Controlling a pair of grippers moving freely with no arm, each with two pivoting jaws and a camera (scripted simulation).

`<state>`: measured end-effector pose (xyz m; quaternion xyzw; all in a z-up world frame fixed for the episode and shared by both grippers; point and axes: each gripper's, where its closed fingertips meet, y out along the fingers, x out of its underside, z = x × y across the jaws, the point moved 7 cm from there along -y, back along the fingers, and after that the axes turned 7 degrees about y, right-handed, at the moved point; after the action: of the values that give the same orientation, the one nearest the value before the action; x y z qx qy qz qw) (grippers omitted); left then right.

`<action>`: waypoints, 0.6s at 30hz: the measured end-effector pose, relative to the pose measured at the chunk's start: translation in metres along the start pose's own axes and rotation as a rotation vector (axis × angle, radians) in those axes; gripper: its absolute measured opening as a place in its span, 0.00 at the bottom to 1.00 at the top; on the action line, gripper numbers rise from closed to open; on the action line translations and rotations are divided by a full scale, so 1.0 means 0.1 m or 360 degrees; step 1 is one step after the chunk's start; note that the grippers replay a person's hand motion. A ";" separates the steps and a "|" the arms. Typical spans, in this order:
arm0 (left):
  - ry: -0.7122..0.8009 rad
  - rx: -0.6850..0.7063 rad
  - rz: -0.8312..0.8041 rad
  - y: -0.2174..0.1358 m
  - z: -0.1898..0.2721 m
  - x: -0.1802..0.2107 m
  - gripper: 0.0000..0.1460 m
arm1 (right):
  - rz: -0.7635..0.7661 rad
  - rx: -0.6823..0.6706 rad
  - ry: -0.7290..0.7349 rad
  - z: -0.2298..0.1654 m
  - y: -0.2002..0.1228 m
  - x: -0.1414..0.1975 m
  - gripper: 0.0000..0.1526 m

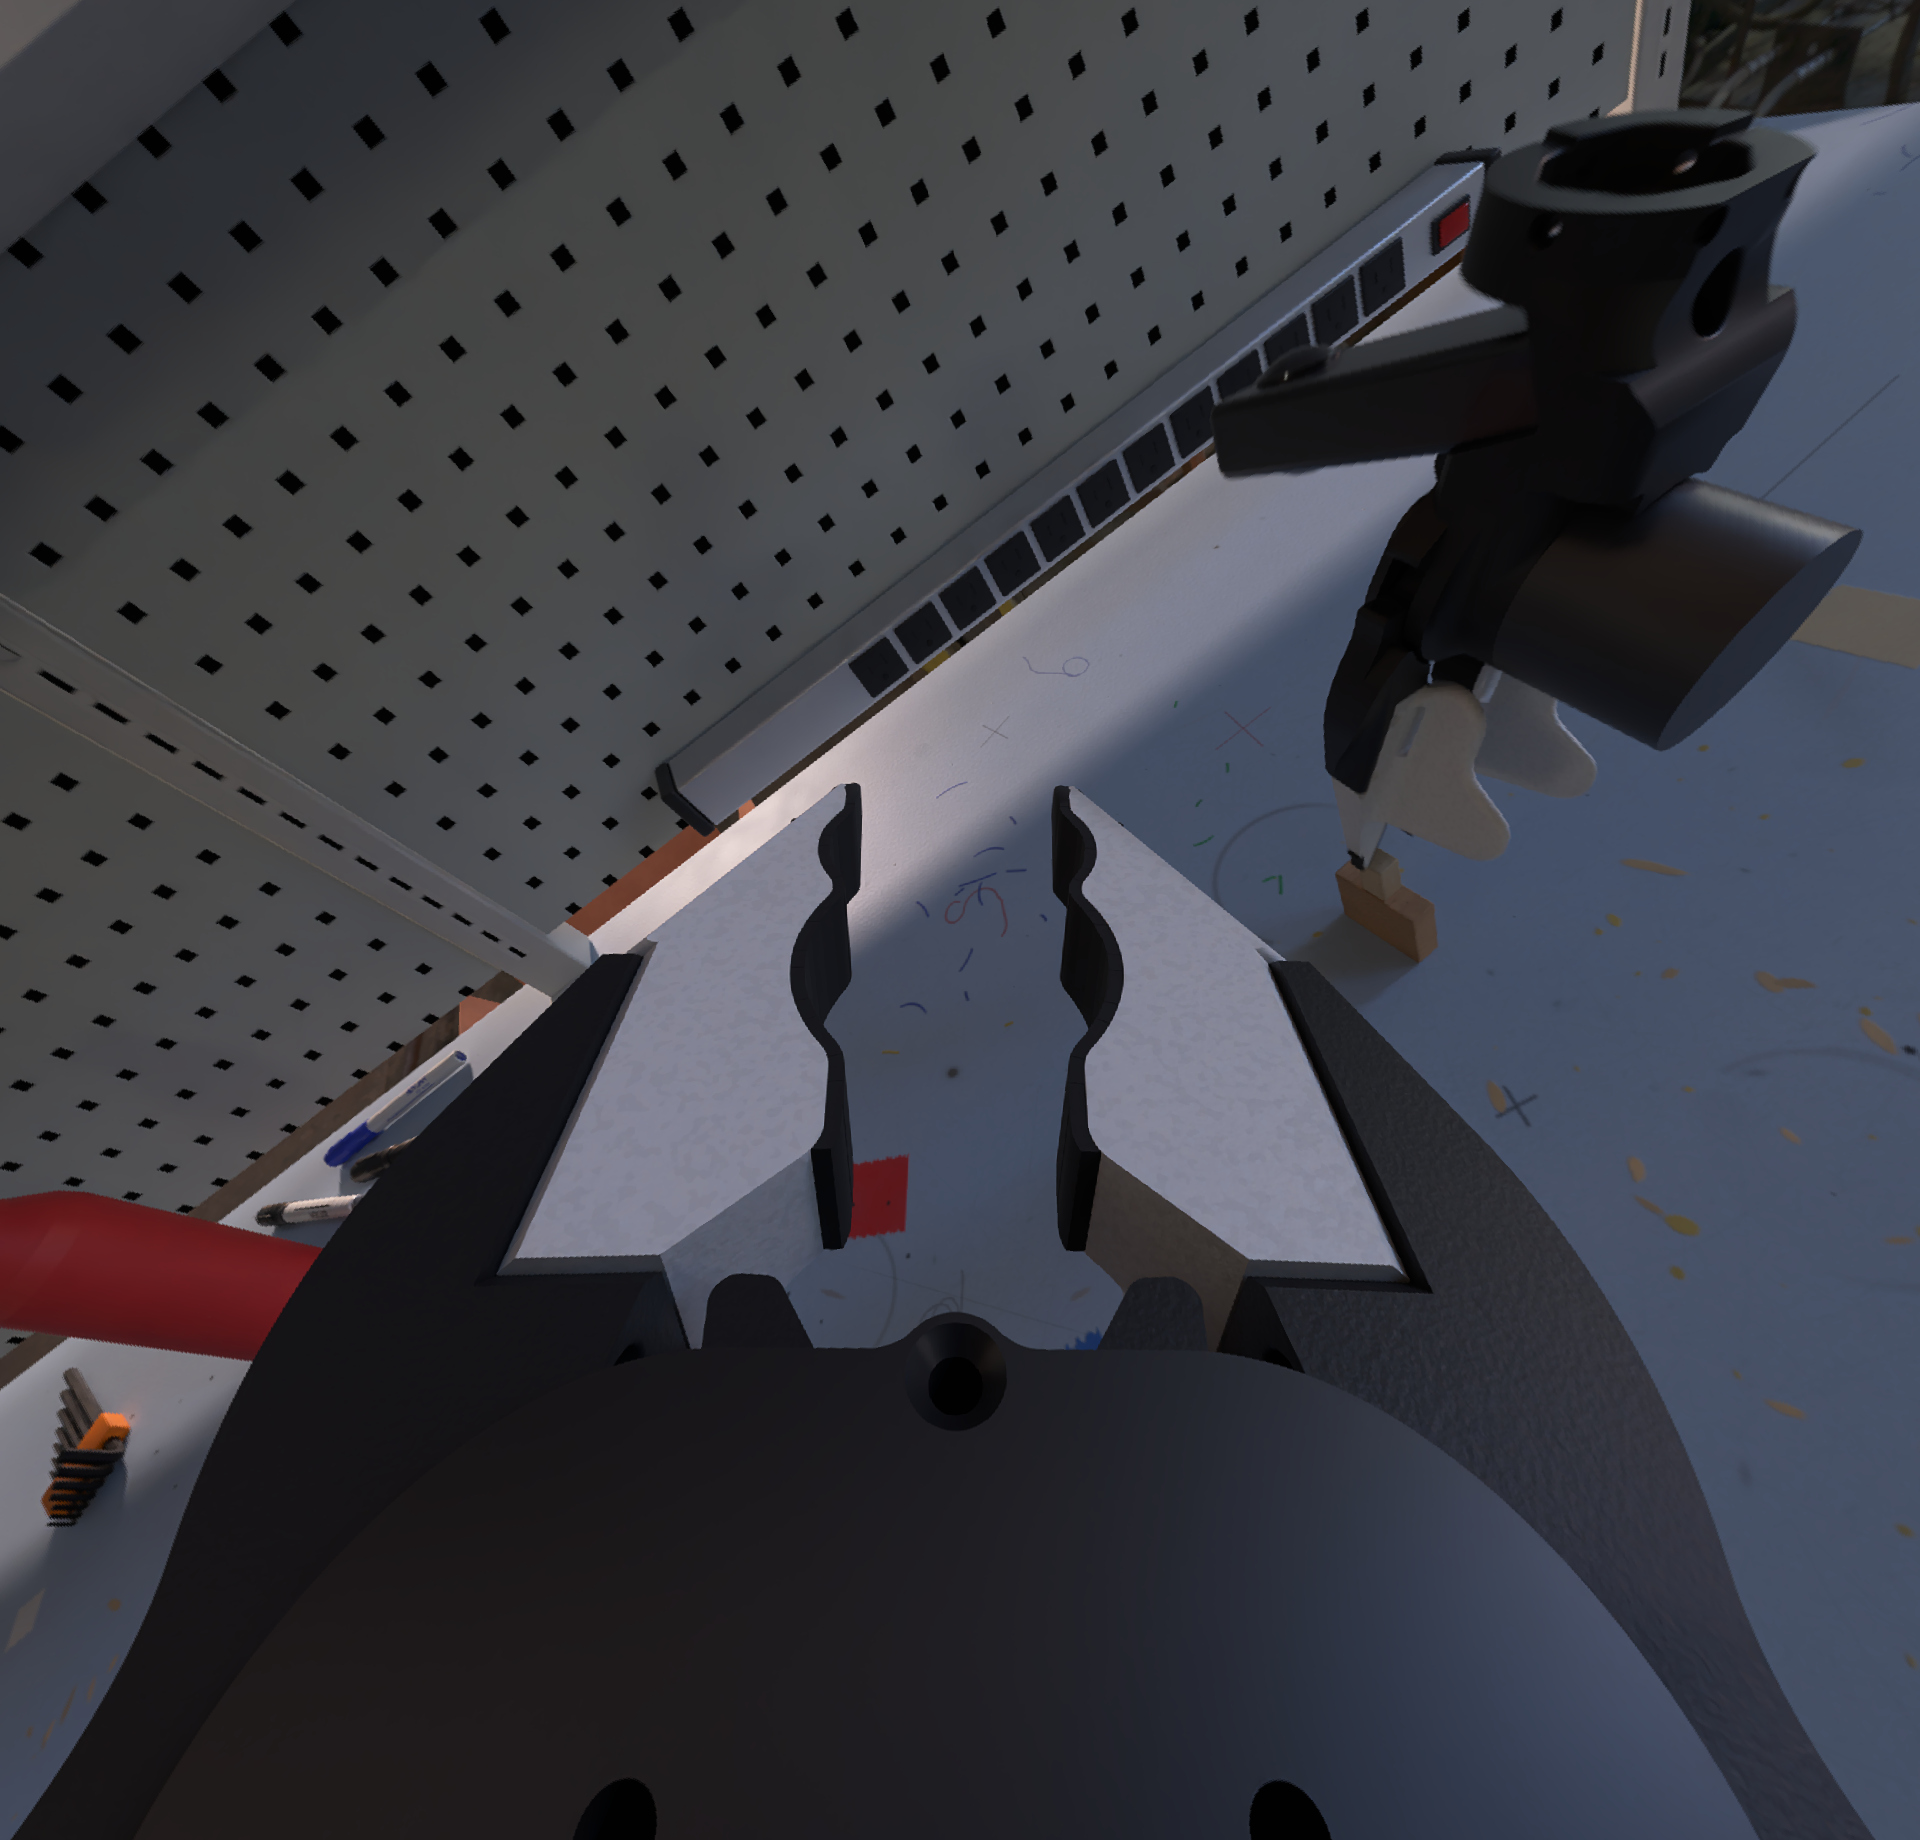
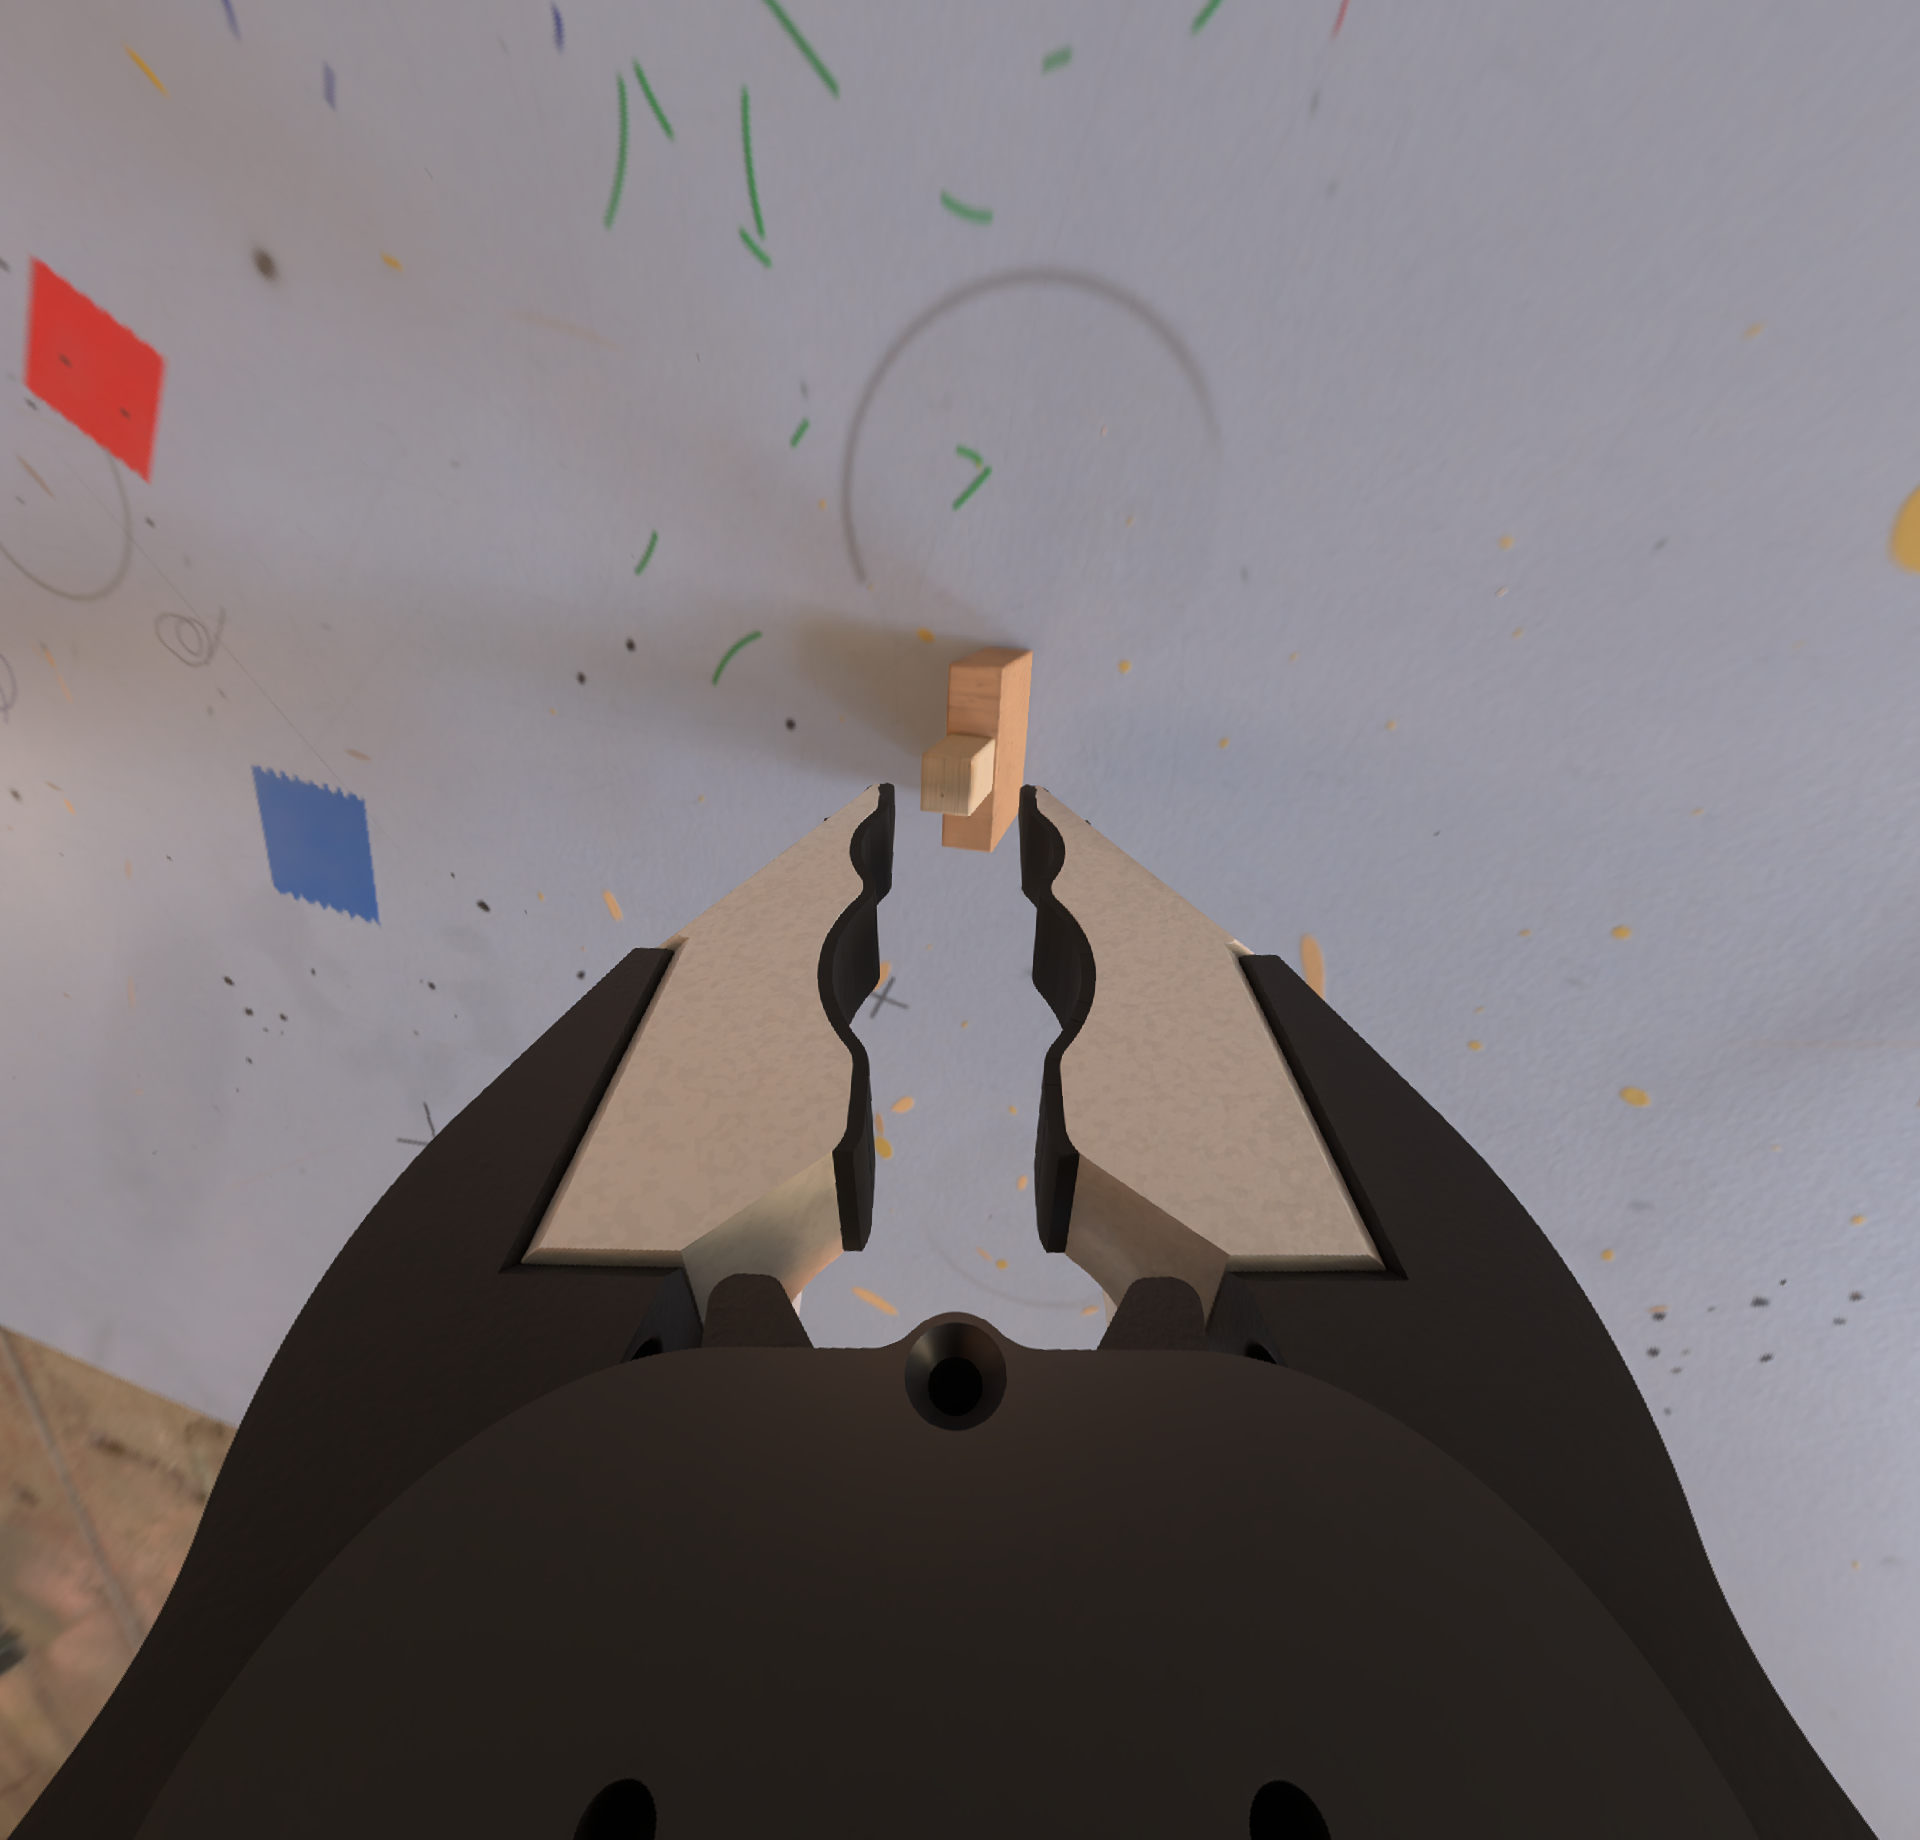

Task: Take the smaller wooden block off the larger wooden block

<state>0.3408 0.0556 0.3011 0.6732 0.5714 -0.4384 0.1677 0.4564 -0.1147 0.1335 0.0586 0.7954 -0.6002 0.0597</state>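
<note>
In the right wrist view, the larger wooden block [image 2: 1003, 741] lies on the pale table with the smaller wooden block [image 2: 956, 774] on top of it. My right gripper [image 2: 956, 801] is open, its fingertips just short of the smaller block and on either side of it, not touching it. The left wrist view shows the right gripper [image 1: 1361, 845] tip-down over the smaller block [image 1: 1382, 868] and the larger block [image 1: 1397, 923]. My left gripper [image 1: 956, 798] is open and empty, well to the left of the blocks.
A pegboard wall [image 1: 623, 336] and a power strip [image 1: 1091, 502] line the table's back edge. Markers [image 1: 395, 1115], a red object [image 1: 135, 1271] and a hex key set [image 1: 83, 1458] lie at the left. Red tape [image 2: 94, 367] and blue tape [image 2: 317, 845] are stuck to the table.
</note>
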 end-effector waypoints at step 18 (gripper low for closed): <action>0.0086 0.0010 -0.0066 0.09 0.07 0.03 0.25 | -0.0165 0.0105 0.0158 -0.06 0.16 -0.02 0.07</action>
<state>0.3459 0.0499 0.2918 0.6732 0.5882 -0.4253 0.1409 0.4611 -0.1051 0.1204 0.0488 0.7792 -0.6247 -0.0129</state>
